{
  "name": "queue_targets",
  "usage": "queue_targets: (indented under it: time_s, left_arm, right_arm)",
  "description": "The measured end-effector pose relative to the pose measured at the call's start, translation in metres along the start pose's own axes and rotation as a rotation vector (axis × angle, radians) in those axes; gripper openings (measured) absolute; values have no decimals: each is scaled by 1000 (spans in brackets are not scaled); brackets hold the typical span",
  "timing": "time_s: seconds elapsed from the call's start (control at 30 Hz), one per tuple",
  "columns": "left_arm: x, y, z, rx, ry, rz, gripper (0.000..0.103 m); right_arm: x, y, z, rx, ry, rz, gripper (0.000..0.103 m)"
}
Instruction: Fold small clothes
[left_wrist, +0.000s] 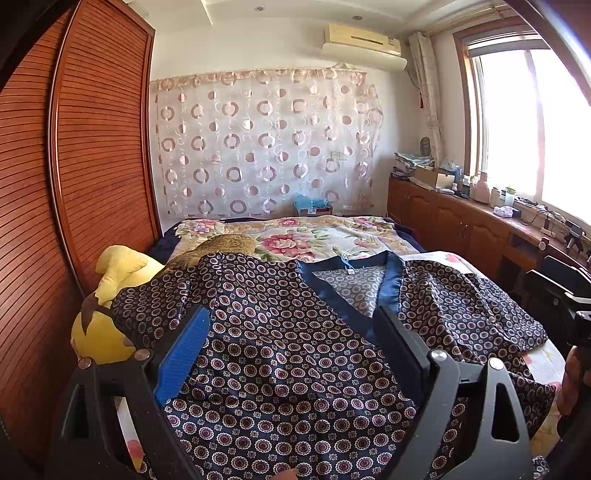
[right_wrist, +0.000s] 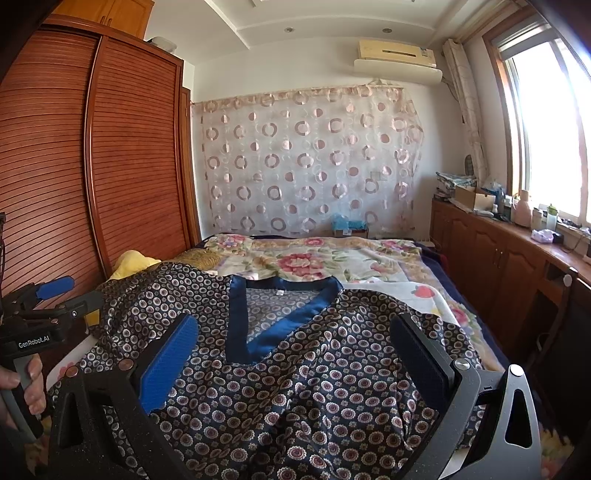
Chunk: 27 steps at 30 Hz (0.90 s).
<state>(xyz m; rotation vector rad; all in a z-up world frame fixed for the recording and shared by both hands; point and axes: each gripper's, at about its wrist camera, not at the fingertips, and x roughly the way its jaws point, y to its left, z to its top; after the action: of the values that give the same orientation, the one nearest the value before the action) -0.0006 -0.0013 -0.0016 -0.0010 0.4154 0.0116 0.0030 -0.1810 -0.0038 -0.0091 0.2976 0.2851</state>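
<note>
A dark navy satin top (left_wrist: 280, 350) with a small circle print and a blue V-neck band (left_wrist: 388, 291) lies spread front-up on the bed, collar toward the far wall. My left gripper (left_wrist: 291, 317) hovers open over its left half, nothing between the fingers. In the right wrist view the same top (right_wrist: 295, 387) fills the foreground, and my right gripper (right_wrist: 295, 328) stands open above its chest, just below the V-neck (right_wrist: 258, 339). The left gripper (right_wrist: 55, 295) shows at the far left there, held by a hand (right_wrist: 33, 387).
A yellow plush toy (left_wrist: 110, 295) lies under the top's left sleeve beside the wooden wardrobe (left_wrist: 92, 147). A floral blanket (left_wrist: 314, 236) covers the bed beyond the collar. A wooden cabinet (right_wrist: 498, 258) with clutter runs along the window wall on the right.
</note>
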Motion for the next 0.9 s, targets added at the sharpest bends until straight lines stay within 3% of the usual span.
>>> queue_targets:
  time_s: [0.9]
  left_arm:
    - [-5, 2, 4, 1, -5, -3, 91]
  right_arm:
    - [0, 0, 1, 8, 1, 4, 103]
